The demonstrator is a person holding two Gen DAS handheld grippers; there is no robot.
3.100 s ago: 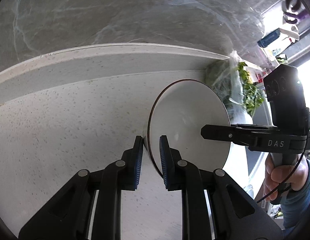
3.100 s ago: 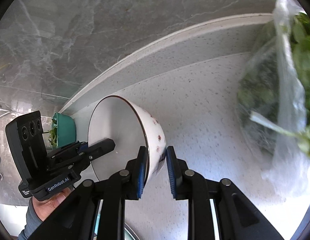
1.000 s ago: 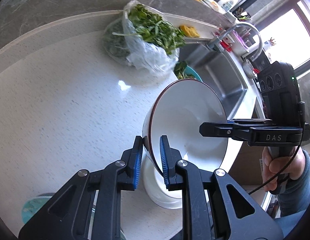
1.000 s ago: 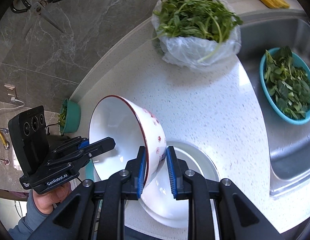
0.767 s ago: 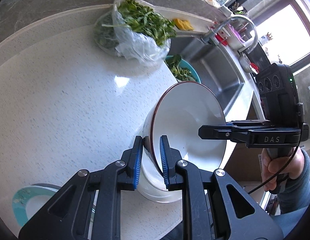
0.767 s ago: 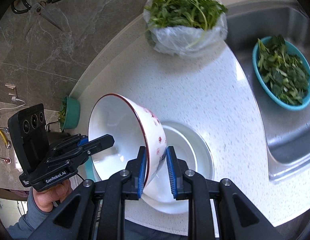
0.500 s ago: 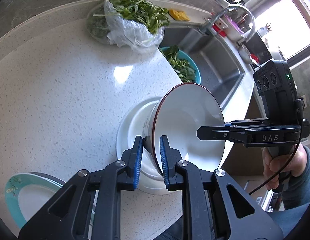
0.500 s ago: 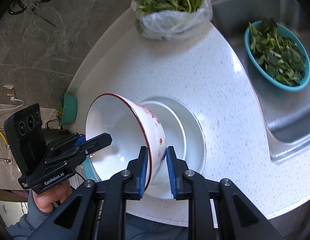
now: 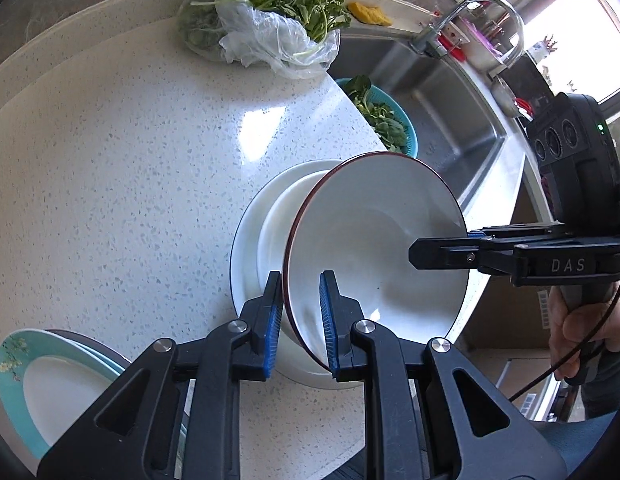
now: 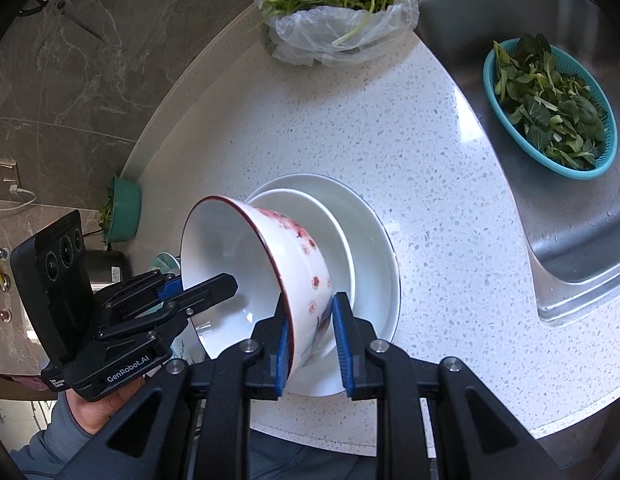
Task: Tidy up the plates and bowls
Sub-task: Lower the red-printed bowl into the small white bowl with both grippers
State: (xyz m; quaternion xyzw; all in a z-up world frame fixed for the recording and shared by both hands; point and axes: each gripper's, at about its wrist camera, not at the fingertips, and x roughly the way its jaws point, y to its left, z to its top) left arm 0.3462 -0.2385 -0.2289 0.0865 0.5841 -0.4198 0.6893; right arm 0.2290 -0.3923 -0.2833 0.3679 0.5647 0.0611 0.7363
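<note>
A white bowl with a dark red rim and red flower marks (image 9: pixel 374 248) (image 10: pixel 298 256) is held tilted by both grippers. My left gripper (image 9: pixel 300 318) is shut on its rim at one side. My right gripper (image 10: pixel 310 326) is shut on the rim at the other side, and it also shows in the left wrist view (image 9: pixel 442 254). The bowl hangs just above a plain white bowl (image 10: pixel 334 220) that sits in a white plate (image 10: pixel 378 248) near the counter's front edge. A teal-rimmed plate stack (image 9: pixel 42 380) lies at the lower left.
A plastic bag of greens (image 10: pixel 334 8) lies at the back of the white speckled counter (image 9: pixel 130 160). A steel sink (image 10: pixel 570 220) on the right holds a teal basket of leaves (image 10: pixel 550 108). A green bowl (image 10: pixel 122 212) stands by the grey wall. A faucet (image 9: pixel 466 12) rises behind the sink.
Both grippers have carried the red-rimmed bowl from near the back wall toward the counter's front and lowered it over the white bowl and plate. Both stay shut on its rim.
</note>
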